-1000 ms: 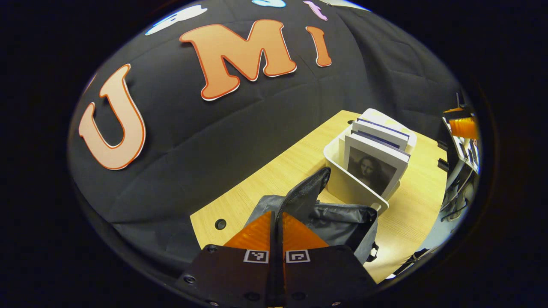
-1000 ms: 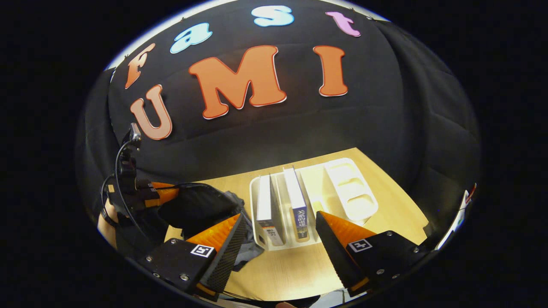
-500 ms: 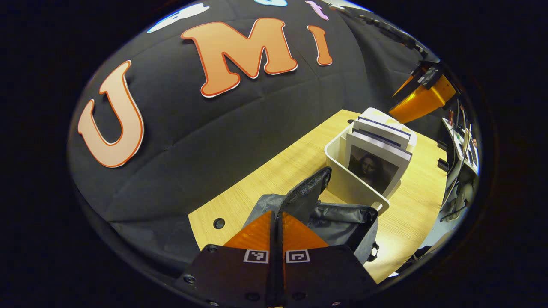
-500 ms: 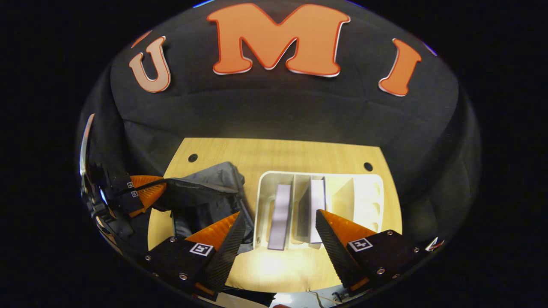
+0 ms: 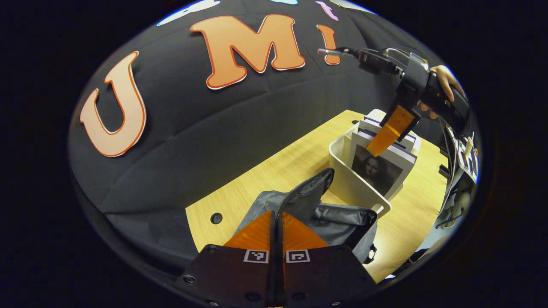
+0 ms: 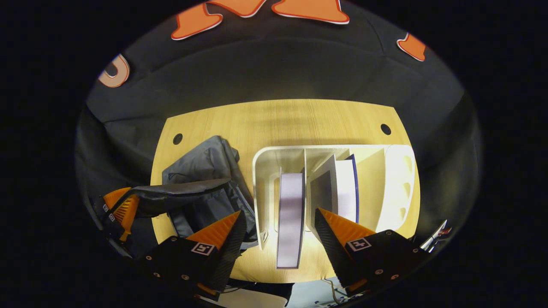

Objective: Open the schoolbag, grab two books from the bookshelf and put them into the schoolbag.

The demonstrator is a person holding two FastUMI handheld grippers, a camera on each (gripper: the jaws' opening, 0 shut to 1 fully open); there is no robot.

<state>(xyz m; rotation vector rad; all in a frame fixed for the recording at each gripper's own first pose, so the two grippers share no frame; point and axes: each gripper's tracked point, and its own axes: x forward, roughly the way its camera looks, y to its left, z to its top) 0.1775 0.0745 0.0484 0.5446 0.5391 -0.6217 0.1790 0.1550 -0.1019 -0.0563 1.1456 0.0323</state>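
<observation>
While my left gripper (image 5: 276,220) is sitting at the bottom centre of the left gripper view, its two fingers are pressing together on the black mesh flap (image 5: 306,192) of the grey fabric schoolbag (image 5: 338,222), holding that flap raised above the bag's mouth. In the right gripper view the same gripper (image 6: 122,209) is showing at the lower left, clamping the dark flap (image 6: 180,190) over the open bag (image 6: 205,171), which is lying on the pale wooden table (image 6: 278,124) just left of the white plastic bookshelf (image 6: 257,179).

My right gripper (image 6: 278,222) is hanging spread wide above the shelf's near edge, its fingers (image 6: 338,226) gripping nothing. Between them, low in that view, a book with a pale lilac top edge (image 6: 290,222) is standing in the shelf's left slot, and a second book with a blue cover (image 6: 344,188) is leaning in the next slot to the right.

At the right of the left gripper view, my hand (image 5: 445,79) is holding the right gripper (image 5: 391,130) directly over the shelf (image 5: 349,179), its finger pointing down just above a book with a portrait cover (image 5: 376,169).
</observation>
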